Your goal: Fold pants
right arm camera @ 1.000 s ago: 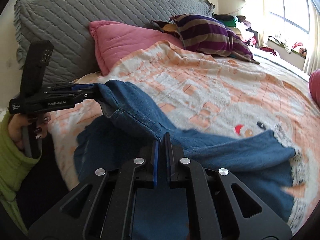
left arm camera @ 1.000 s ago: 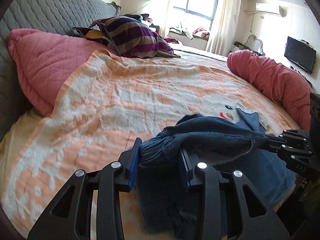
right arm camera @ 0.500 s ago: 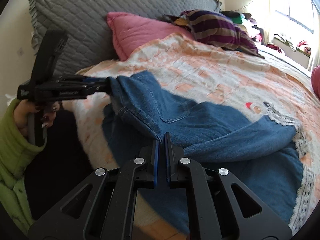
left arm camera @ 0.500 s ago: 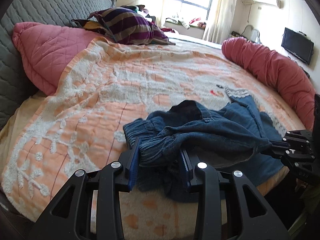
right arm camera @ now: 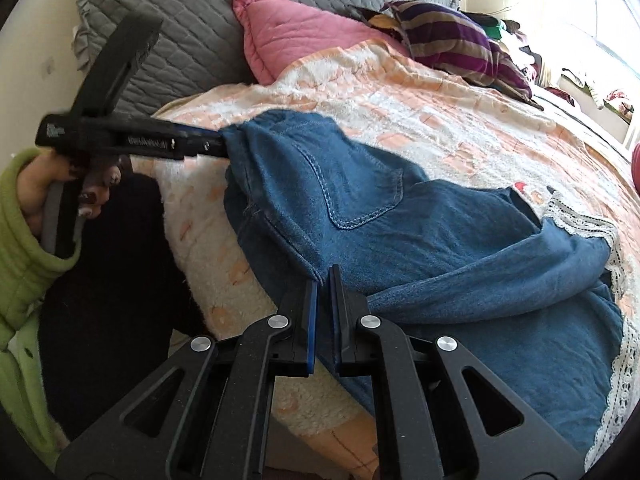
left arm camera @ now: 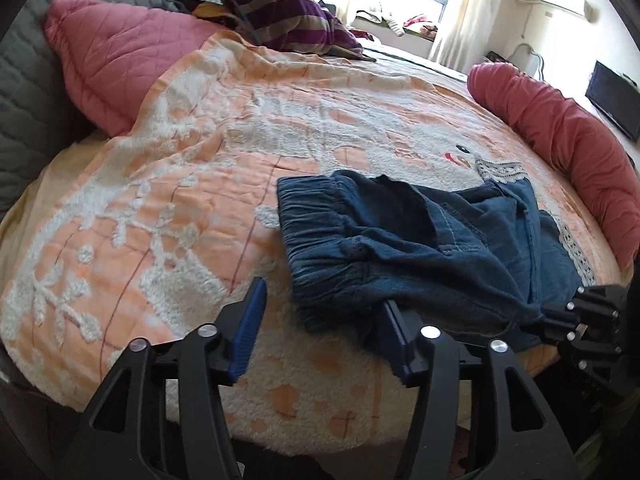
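Observation:
Blue denim pants (left arm camera: 404,244) with an elastic waistband and lace-trimmed hems lie on the orange and white blanket (left arm camera: 180,184) near the bed's front edge. My left gripper (left arm camera: 320,312) is open; the waistband lies just past its right finger and is no longer clamped. In the right wrist view the left gripper (right arm camera: 218,140) touches the waist corner of the pants (right arm camera: 400,216). My right gripper (right arm camera: 323,292) is shut on the pants' side edge. It also shows in the left wrist view (left arm camera: 548,314) at the right, gripping the denim.
A pink quilted pillow (left arm camera: 120,56) and grey headboard (right arm camera: 240,12) are at the left. A striped purple pillow (left arm camera: 288,20) lies at the back. A red bolster (left arm camera: 568,136) runs along the right. The bed edge is just below the grippers.
My left gripper has opened and let go of the waistband, which now rests on the blanket. The pants have been lowered onto the bed. The right gripper keeps its hold.

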Tool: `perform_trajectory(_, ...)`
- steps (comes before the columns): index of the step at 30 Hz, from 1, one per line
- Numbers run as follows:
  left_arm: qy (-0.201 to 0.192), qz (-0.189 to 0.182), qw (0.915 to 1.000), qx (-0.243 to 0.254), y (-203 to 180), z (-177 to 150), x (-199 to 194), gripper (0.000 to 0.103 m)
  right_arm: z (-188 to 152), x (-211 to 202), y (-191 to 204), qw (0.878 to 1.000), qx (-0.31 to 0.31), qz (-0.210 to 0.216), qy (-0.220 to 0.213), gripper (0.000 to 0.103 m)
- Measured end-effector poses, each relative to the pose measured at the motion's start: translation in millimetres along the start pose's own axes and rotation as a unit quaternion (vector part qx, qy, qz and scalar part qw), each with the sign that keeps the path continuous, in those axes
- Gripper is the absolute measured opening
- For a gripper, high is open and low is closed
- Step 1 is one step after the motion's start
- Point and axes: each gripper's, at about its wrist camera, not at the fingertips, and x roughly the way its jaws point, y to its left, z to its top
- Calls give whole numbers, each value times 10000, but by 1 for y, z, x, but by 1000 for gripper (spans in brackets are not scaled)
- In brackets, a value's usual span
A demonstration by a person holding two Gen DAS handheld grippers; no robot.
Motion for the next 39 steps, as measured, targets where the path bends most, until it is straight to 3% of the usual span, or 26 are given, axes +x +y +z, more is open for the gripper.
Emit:
perform_trajectory(2,10,28,10000,9,2,-3,-5,62,-1,0,3,10000,-62,-5,17,2)
perform_trajectory(6,93,165,9998,-23,9,-11,-19,62,-3,1,5,10000,-61,58,16,2)
perform_trajectory(9,-101,104,9998,-150,11,-11,-39,58,-4,3,5,9999,-74,63,78,2)
perform_trajectory(13,-352,-118,9993,-76,-8,3,-51,45,-7,4,5,9998,-77,84,144,2)
perform_trajectory(17,-253,-673,9972,205,-51,16,-33,36,-8,3,5,9998,-81,47,198,2)
perform_trajectory(20,-66,-484,9970,603,-75,15,-9,36,-11,-1,4,9997,-14,47,245,3)
perform_trajectory(24,429,-148,9975,549,-62,-2,31,35,-17,-12,-3,9991,259,223,261,7)
perform_trajectory(30,332,-357,9981,369,-47,-7,34,33,-7,-30,-17,9965,775,282,-111,8)
perform_trajectory(34,246,-329,9983,421,-45,-4,36,32,8,-3,-14,9976,620,246,199,13)
perform_trajectory(36,233,-347,9982,419,-44,-2,40,31,6,21,-8,9968,519,67,600,15)
perform_trajectory(39,217,-410,9981,404,-42,-3,44,31,-3,36,-9,9952,659,54,723,15)
